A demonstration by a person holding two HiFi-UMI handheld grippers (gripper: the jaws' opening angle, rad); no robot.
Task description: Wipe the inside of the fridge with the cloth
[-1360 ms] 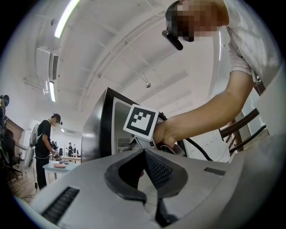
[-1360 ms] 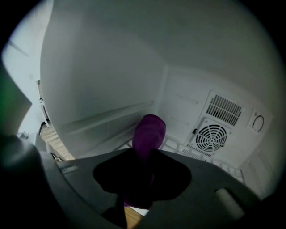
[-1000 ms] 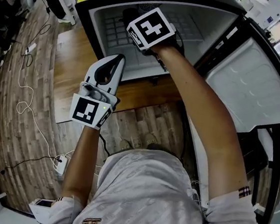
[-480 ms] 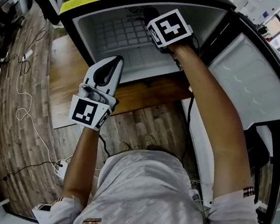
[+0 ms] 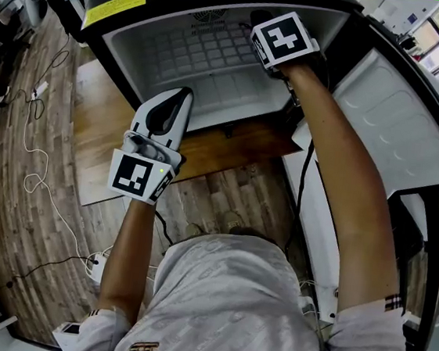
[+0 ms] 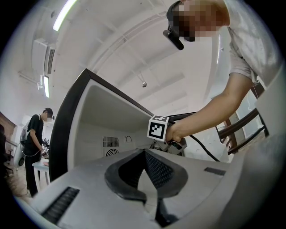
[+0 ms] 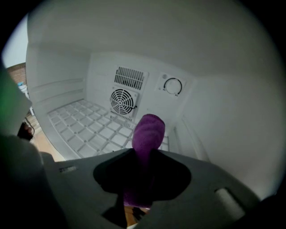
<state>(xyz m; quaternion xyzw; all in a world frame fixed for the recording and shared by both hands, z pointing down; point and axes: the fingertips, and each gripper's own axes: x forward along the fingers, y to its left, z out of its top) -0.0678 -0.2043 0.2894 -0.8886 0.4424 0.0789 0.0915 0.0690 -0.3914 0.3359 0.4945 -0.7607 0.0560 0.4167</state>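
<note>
Cloth (image 7: 149, 132): purple, bunched into a thick wad, clamped btwn the fingers of the right gripper (image 7: 143, 166), w/ a rounded end sticking out past the tips. It looks soft, light and fuzzy like terry. It has no stiffness of its own, so it'll prob. squash and fold under pressure rather than scrape. Likely grippy on dry plastic, so drag may tug it back thru the fingers. The hold seems right as is: pinched low on the wad, w/ enough out front to be the only thing meeting the wall. A hold nearer the end would bring the hard fingers onto the liner; one further back would let the end flop.

The end of the cloth is inside the fridge (image 7: 223, 116), aimed at the back right corner, btwn the round fan vent (image 7: 123, 102) and the right wall. Can't tell if it touches anything; it looks apart from the grid floor (image 7: 85, 127) below. The dial (image 7: 172, 86) sits on the back wall just above and beyond it, so go light there, imo.

In the head view the right arm reaches deep into the cabinet, w/ the door (image 5: 390, 127) swung wide to the right. Outside, the left gripper (image 5: 183, 96) hangs in front of the opening over the wooden floor (image 5: 225, 195), fingers together, nothing in them.
</note>
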